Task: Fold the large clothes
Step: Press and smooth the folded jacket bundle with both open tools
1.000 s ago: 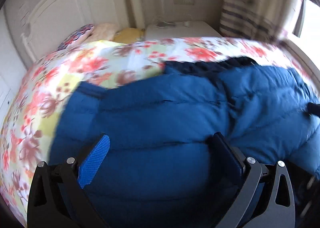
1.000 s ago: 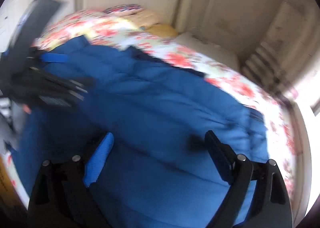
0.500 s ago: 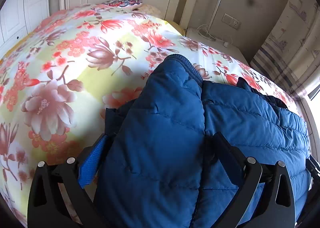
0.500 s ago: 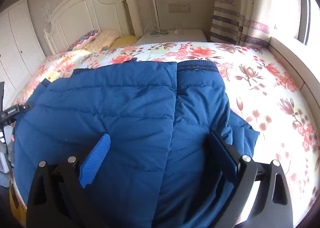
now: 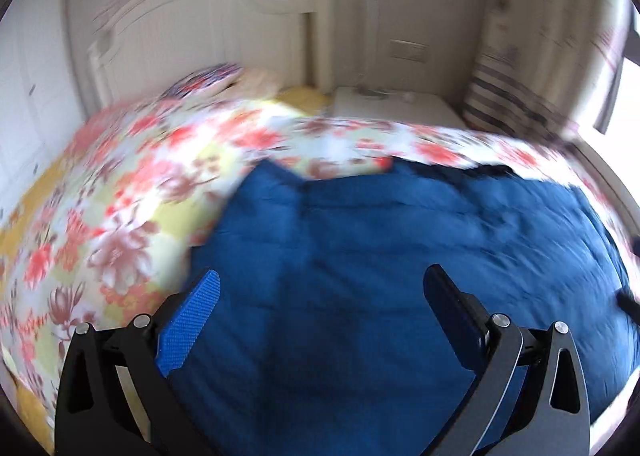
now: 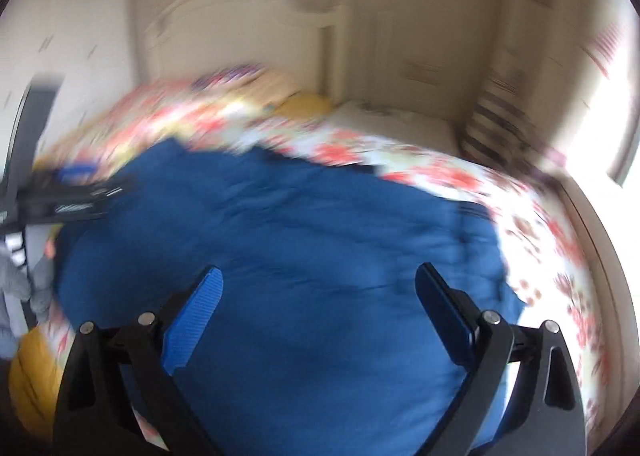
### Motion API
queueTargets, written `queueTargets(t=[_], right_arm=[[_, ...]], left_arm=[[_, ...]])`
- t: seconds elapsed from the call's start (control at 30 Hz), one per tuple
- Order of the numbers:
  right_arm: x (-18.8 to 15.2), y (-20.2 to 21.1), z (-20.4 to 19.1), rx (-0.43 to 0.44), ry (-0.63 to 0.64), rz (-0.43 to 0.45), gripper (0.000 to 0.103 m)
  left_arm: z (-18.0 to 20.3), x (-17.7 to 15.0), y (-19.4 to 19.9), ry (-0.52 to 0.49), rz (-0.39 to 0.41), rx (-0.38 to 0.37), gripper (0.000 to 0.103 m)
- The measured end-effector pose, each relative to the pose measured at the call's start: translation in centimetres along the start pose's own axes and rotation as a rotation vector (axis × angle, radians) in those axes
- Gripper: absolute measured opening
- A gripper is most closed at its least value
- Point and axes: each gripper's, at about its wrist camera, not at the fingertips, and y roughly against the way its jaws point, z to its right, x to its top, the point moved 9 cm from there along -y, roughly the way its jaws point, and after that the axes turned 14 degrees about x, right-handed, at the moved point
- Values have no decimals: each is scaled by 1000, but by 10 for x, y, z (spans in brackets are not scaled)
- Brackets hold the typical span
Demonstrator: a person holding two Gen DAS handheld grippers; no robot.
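A blue quilted puffer jacket (image 5: 380,256) lies spread on the flowered bedspread (image 5: 120,215); the right wrist view shows the same jacket (image 6: 304,240) filling the near half. My left gripper (image 5: 322,284) hangs above the jacket's near part, jaws wide apart with nothing between the pads. My right gripper (image 6: 318,280) is also open above the jacket, holding nothing. The left gripper (image 6: 76,191) shows as a dark blurred shape at the jacket's left edge in the right wrist view. Both views are blurred by motion.
A white headboard (image 5: 208,15) and pillows (image 5: 216,83) stand at the bed's far end, with a white nightstand (image 5: 392,107) and striped curtain (image 5: 504,95) to the right. A bright window (image 6: 616,95) is at far right. A person's grey sleeve (image 6: 16,280) shows at left.
Both grippers have swung back from the jacket's folded sleeves to face its middle, and pulled up a little. The jacket lies flatter, with both sleeves folded in. Both grippers stay open.
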Motion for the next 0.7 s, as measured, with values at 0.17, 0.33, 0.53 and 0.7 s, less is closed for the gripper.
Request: queueTargets(t=[0.17, 0.33, 0.53, 0.7], right_arm=[[-27, -44, -29, -24, 87, -79, 101], [-27, -26, -8, -31, 45, -52, 100], [-53, 6, 80, -106, -188, -6, 100], [-71, 5, 92, -34, -259, 40, 100]], left_arm=[[41, -36, -19, -140, -5, 53, 99], [18, -42, -13, -111, -7, 47, 99], [-53, -64, -19, 9, -32, 103, 99], [-60, -76, -23, 40, -65, 64, 99]])
